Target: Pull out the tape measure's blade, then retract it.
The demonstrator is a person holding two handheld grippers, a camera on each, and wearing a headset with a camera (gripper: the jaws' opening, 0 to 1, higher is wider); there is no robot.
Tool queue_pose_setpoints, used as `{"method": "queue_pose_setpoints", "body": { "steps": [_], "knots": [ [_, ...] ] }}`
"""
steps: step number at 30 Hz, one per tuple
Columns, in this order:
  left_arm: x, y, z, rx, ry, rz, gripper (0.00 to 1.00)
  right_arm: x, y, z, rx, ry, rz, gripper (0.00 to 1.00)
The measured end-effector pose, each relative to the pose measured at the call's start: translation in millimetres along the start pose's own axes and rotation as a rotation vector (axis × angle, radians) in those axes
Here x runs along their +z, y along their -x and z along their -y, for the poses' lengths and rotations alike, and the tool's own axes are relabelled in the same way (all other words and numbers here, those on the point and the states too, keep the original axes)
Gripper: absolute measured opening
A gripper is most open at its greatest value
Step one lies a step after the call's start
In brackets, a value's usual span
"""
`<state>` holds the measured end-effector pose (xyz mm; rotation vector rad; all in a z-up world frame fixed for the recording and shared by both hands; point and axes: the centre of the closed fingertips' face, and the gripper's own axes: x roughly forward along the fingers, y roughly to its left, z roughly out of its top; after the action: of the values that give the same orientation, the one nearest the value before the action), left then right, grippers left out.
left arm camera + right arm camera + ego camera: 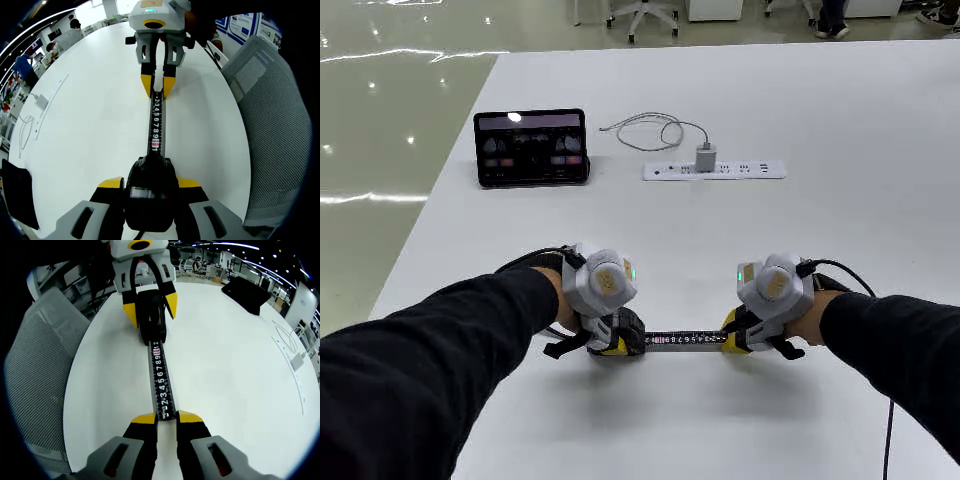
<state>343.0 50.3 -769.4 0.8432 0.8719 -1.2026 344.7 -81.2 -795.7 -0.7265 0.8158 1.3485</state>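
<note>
Left tongs (150, 184): were clenched on the case (150, 205), near the surface (720, 100) front edge.
Right tongs (167, 418): pinched the blade (161, 375) tip.
Risk: the tip could slip; the blade would whip back.

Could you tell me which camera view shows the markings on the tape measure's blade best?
The right gripper view: the blade runs up its middle with large, readable numerals. The left gripper view shows it too, slightly smaller. In the head view it is a tiny strip.
</note>
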Motion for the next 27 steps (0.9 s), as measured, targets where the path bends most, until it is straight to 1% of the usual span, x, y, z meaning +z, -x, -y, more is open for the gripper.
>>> {"method": "queue_pose_setpoints", "body": {
  "steps": [7, 14, 21, 27],
  "knots": [
    [0.3, -0.1, -0.4, 0.003, 0.001, -0.001, 0.34, -8.1, 5.7, 1.6, -0.002, -0.019, 0.000, 0.08],
    [0.5, 0.0, -0.9, 0.006, 0.002, 0.001, 0.34, -12.6, 9.1, 1.1, -0.008, -0.007, -0.009, 0.08],
    [0.6, 0.5, -1.0, 0.007, 0.006, 0.003, 0.34, -22.1, 14.8, 2.5, -0.013, -0.013, -0.015, 0.08],
    [0.6, 0.8, -0.8, 0.005, 0.009, 0.003, 0.34, -29.5, 20.5, 2.3, -0.019, 0.002, -0.031, 0.08]
  ]
}}
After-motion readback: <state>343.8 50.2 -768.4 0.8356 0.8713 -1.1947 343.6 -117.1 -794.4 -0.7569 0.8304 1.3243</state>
